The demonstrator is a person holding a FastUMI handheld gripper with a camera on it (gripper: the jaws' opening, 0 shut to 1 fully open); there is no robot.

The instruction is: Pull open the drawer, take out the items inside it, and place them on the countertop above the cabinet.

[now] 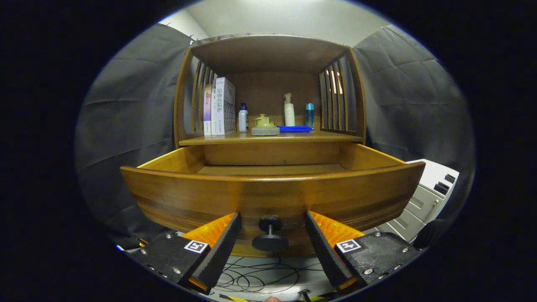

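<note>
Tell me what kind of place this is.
Likely a staged recording booth, not a home: dark cloth walls surround a wooden cabinet with its drawer open. Cables lie on the floor. The open gripper straddles the knob.

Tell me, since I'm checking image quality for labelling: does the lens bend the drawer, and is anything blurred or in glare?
Gripper view: fisheye bows the drawer front into a curve; shelf items are sharp but small; the knob between the open gripper jaws is clear; soft ceiling light, no harsh glare; the drawer interior is shadowed.
</note>
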